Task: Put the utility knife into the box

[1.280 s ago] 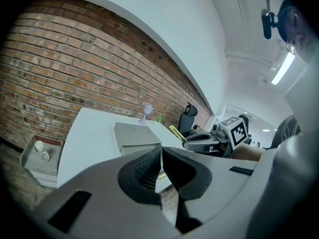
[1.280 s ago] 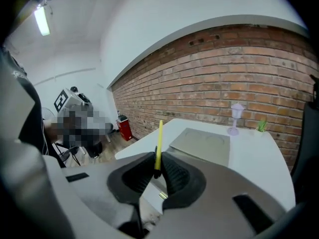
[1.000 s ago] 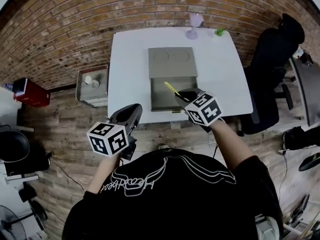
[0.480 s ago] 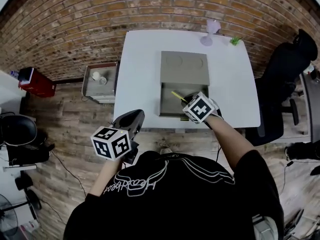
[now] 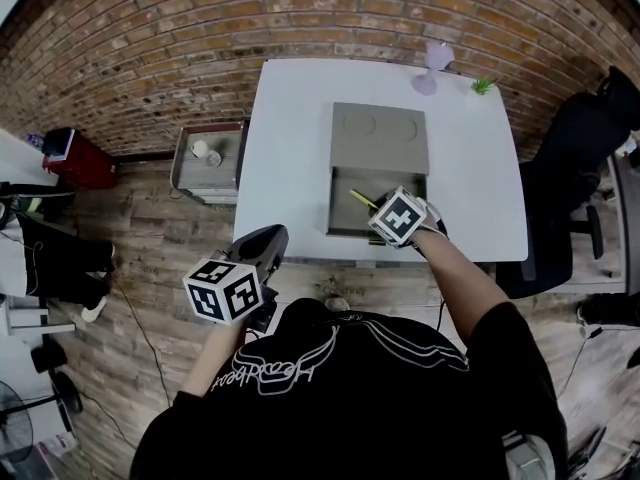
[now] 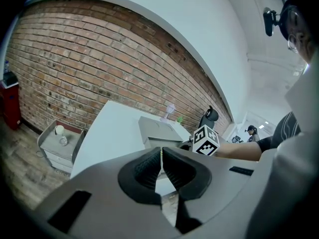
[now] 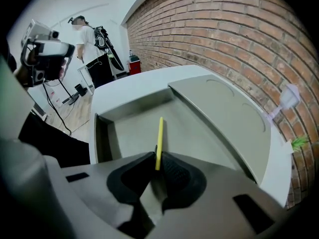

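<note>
1. Right gripper [image 7: 157, 167] clamps the slim yellow utility knife [image 7: 159, 138] over the open grey rectangular box [image 7: 124, 133].
2. Lower it flat inside, clear of the walls, then let go.
3. Left gripper [image 6: 160, 166] is clenched empty, near left.

White table [image 5: 290, 148], centre of the head view; brick wall [image 5: 200, 28] across the top of the frame; purple goblet-shaped item [image 5: 437, 66] and small green plant [image 5: 483, 85] at the table's upper right corner; grey cart [image 5: 178, 173] just left of the table, carrying two small cups [image 5: 200, 149]; red box [image 5: 75, 158] at the left edge; black office chair [image 5: 585, 158] at the right; wood-plank floor [image 5: 150, 268] below.
</note>
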